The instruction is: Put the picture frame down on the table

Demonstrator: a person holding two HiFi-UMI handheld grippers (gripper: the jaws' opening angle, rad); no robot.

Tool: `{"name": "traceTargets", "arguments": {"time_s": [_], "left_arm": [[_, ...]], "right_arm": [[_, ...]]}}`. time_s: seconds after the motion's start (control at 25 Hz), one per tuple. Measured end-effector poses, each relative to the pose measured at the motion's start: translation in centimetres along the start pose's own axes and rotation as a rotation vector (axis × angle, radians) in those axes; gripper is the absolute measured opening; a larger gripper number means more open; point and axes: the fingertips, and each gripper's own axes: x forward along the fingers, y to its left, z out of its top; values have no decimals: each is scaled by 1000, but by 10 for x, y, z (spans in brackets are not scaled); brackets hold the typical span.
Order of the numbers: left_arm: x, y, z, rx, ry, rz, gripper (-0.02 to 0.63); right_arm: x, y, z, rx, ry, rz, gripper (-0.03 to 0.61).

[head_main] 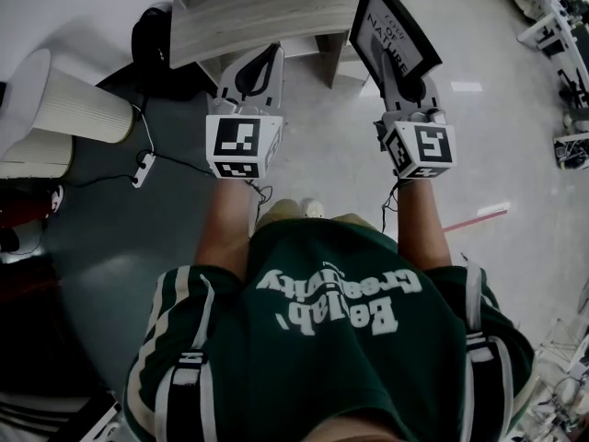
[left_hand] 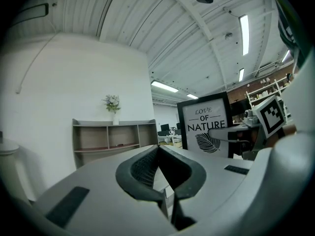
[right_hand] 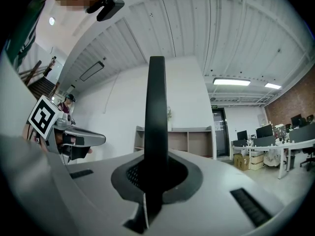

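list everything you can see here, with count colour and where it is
picture frame: 1, black with a white print, held upright off the table
table: 1, pale wood grain, ahead of both tongs
shelf unit: 1, grey-brown, against the white wall
vase of flowers: 1, pale, on top of the shelf unit
pleated cylinders: 2, white, at the person's left
power strip: 1, white, on the dark floor
desks: several, white, far right of the room
left tongs: 1, grey, shut with nothing in them
right tongs: 1, grey, shut on the picture frame's edge
shirt: 1, green with white lettering, on the person
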Motion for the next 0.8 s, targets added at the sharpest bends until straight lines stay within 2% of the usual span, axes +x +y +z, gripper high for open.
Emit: {"name": "traceTargets", "arguments": {"time_s": [0.44, 0.8], "left_arm": [[23, 17, -6, -1, 7, 4, 20], [83, 72, -21, 21, 10, -22, 19]], "right_arm": [[28, -9, -9, 12, 0, -1, 38], [105, -18, -28, 19, 16, -21, 38]]}}
